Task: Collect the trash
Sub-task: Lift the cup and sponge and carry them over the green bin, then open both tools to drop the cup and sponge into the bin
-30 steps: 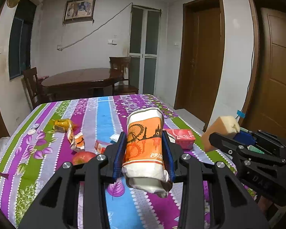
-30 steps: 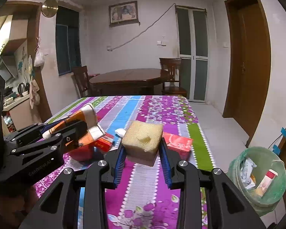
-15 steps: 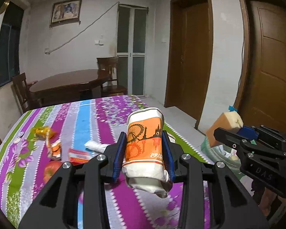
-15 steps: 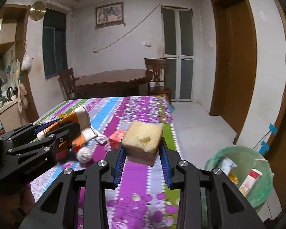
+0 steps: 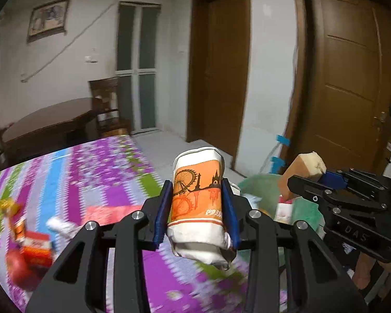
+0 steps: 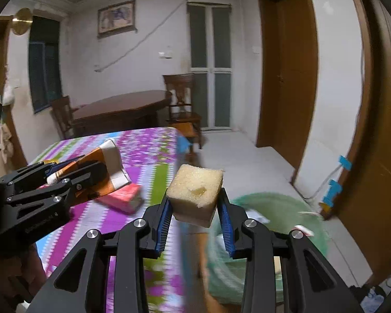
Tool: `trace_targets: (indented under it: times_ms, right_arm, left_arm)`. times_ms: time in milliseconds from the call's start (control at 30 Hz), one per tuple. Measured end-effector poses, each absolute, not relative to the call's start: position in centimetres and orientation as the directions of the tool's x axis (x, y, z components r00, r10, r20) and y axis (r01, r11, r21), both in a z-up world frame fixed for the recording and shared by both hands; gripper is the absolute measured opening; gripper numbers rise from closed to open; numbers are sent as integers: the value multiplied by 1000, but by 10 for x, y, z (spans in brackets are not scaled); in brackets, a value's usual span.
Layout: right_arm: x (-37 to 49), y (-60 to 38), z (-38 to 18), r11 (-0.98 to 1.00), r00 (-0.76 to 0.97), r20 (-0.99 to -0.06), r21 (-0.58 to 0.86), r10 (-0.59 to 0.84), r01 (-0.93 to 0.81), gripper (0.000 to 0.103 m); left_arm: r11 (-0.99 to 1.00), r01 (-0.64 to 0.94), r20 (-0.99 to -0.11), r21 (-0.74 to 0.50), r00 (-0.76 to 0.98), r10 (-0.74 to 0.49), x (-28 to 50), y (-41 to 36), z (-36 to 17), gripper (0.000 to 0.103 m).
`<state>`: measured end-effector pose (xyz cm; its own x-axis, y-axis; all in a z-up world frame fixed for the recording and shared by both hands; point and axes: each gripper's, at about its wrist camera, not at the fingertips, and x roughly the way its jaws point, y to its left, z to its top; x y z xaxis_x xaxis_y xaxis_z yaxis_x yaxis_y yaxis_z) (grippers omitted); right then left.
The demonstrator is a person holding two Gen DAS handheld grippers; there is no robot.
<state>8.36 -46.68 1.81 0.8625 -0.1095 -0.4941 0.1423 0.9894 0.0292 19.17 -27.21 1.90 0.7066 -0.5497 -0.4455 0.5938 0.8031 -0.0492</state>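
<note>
My left gripper (image 5: 197, 195) is shut on a crushed white-and-orange paper cup (image 5: 198, 203), held over the right edge of the table. The right gripper (image 6: 195, 202) is shut on a yellow sponge block (image 6: 195, 191). Below and to the right of both stands a green-lined trash bin (image 6: 268, 214) on the floor, with some trash in it; it shows blurred behind the cup as the bin (image 5: 258, 185). The left wrist view shows the right gripper (image 5: 302, 174) with the sponge (image 5: 303, 167) at the right. In the right wrist view the left gripper (image 6: 96, 172) with the cup (image 6: 104, 167) is at the left.
A table with a striped purple floral cloth (image 5: 96, 172) carries a pink box (image 6: 122, 195), a red packet (image 5: 36, 245), an apple (image 5: 18, 268), a crumpled tissue (image 5: 60, 225) and wrappers (image 5: 7, 206). Behind stand a wooden table (image 6: 122, 107) and a chair (image 6: 182, 104). Brown doors (image 5: 349, 78) are at the right.
Both grippers have swung to the right, away from the table's middle and toward the bin, each still holding its item. The bin has come nearer under the right gripper.
</note>
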Motion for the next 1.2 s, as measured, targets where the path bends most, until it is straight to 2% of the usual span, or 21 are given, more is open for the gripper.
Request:
trace_targets:
  times_ms: [233, 467, 600, 900, 1200]
  right_arm:
    - [92, -555, 4, 973, 796, -590, 70, -136, 219, 35]
    - [121, -637, -40, 959, 692, -716, 124, -91, 255, 35]
    - [138, -662, -69, 952, 647, -759, 139, -75, 273, 35]
    - [152, -657, -108, 950, 605, -793, 134, -67, 281, 35]
    - [157, -663, -117, 950, 601, -796, 127, -74, 286, 35]
  left_arm:
    - [716, 694, -524, -76, 584, -621, 209, -339, 9, 36]
    - [662, 742, -629, -102, 467, -621, 232, -400, -24, 36]
    - [652, 748, -679, -125, 415, -606, 246, -424, -47, 36]
    - [642, 747, -738, -174, 333, -587, 262, -450, -88, 37]
    - [633, 755, -731, -174, 332, -596, 262, -458, -84, 38]
